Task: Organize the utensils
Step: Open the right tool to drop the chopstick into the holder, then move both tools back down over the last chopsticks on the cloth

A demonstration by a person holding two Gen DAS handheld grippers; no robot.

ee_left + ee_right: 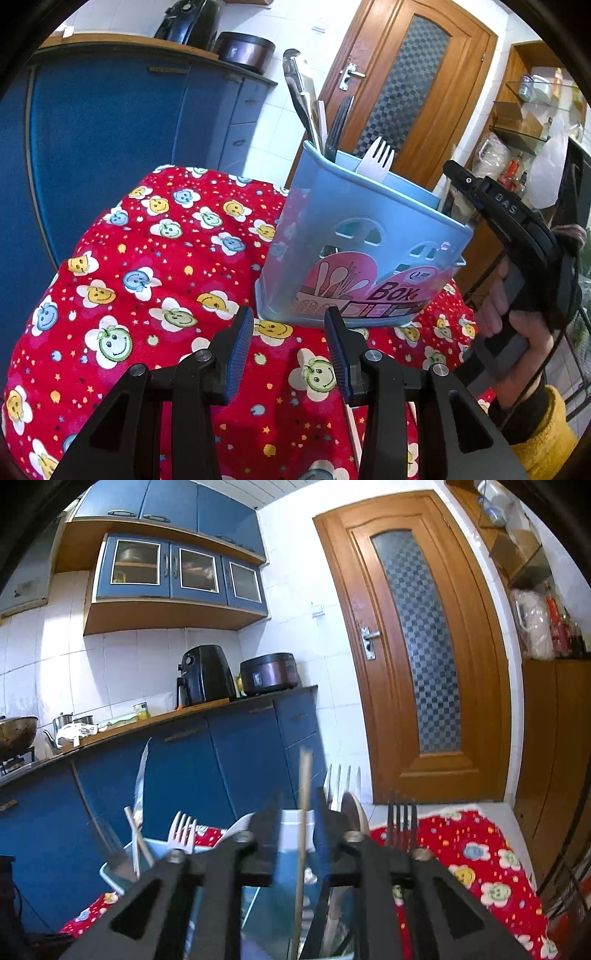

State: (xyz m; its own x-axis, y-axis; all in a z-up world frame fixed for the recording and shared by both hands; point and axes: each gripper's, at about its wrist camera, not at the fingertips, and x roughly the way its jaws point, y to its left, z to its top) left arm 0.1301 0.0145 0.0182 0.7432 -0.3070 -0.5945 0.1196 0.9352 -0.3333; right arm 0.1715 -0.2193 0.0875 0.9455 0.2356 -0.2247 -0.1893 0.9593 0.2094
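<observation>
caddy (354, 236) upright on red cloth (147, 258), forks and tongs inside | your left gripper (290, 350) wide, empty, just short of it | your right gripper (299, 834) over caddy, thin stick (303, 812) between jaws, grip unclear | stick likely light, stiff, slippery: pinch mid-shaft

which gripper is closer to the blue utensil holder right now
Right. The right gripper hangs directly over the blue utensil holder, fingers among the utensils. The left gripper sits open just in front of its base, above the red cloth.
</observation>
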